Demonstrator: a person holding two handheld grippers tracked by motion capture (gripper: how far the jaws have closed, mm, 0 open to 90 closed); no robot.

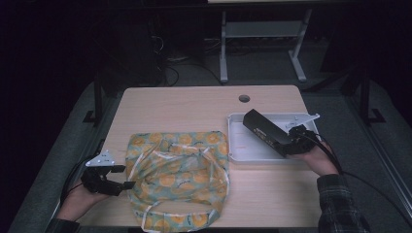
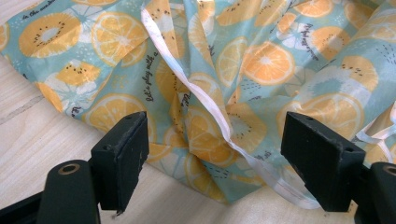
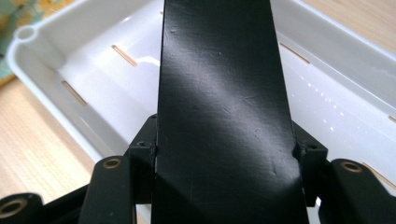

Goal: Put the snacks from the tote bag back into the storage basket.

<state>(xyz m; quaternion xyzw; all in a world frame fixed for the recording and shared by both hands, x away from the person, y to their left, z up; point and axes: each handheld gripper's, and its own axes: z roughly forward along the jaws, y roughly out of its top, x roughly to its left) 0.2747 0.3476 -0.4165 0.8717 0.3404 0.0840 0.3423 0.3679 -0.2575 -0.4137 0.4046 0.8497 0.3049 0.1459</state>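
On the table (image 1: 194,104), left jaws gape beside the bag (image 2: 243,70); right jaws clamp a box (image 3: 224,116), end cropped.

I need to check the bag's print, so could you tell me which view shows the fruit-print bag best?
The left gripper view: the fruit-print bag shows close and sharp. The high view shows it whole but small; the right gripper view catches a corner.

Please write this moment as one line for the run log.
left claw: open, at edge of fruit-print fabric bag | right claw: shut on long black box, over white plastic tray | light wooden table
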